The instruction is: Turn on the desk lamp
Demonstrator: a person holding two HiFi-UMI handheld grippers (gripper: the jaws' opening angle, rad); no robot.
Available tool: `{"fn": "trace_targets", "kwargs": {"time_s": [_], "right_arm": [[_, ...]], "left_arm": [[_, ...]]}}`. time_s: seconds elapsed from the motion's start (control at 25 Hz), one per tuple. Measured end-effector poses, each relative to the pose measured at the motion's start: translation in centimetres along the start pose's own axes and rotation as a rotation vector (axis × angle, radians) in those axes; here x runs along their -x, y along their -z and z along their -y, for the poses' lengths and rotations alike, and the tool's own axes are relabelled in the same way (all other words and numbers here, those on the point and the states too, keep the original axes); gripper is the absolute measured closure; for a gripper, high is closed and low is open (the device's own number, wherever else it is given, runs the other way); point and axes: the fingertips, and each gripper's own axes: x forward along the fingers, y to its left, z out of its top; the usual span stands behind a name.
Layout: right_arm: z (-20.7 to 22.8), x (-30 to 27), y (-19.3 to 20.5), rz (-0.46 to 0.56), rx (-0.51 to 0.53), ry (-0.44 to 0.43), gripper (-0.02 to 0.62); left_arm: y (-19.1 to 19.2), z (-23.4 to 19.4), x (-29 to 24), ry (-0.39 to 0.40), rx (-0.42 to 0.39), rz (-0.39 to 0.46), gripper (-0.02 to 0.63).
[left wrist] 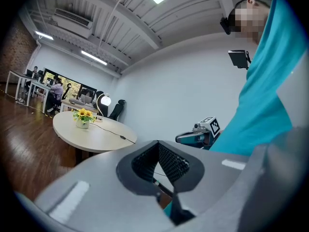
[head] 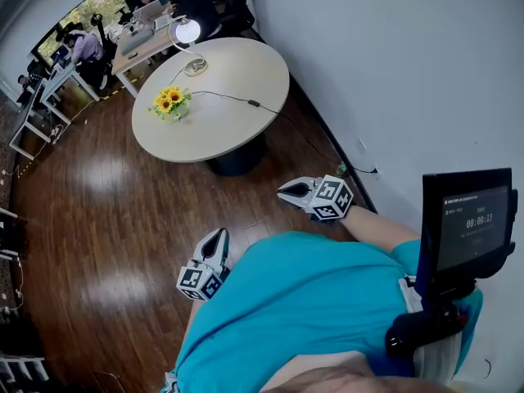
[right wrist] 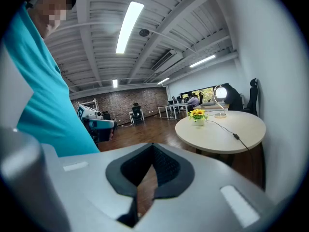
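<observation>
The desk lamp (head: 187,33) stands at the far edge of a round table (head: 229,121), its round head glowing bright. Its black cord runs across the tabletop with an inline switch (head: 254,102) near the right rim. The lamp (left wrist: 105,100) also shows far off in the left gripper view, and the lamp (right wrist: 220,94) in the right gripper view. My left gripper (head: 216,242) and right gripper (head: 291,191) hang close to my teal shirt, well short of the table. Both are shut on nothing. The left gripper (left wrist: 159,185) and right gripper (right wrist: 145,192) show their pads meeting.
A small pot of sunflowers (head: 170,101) sits on the table's left side. The grey wall (head: 409,72) runs along the right, with an outlet (head: 360,146) low down. Desks with seated people (head: 82,47) stand beyond the table. A dark screen (head: 468,219) hangs at my chest.
</observation>
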Motion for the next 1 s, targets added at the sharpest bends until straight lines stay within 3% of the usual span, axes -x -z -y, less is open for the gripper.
{"fn": "trace_targets", "kwargs": {"time_s": [1.0], "right_arm": [[-0.22,-0.27,0.85,-0.036,0.024,0.01,0.595]], "left_arm": [[-0.28,-0.24,0.52,0.003,-0.01,0.007,0.582]]}}
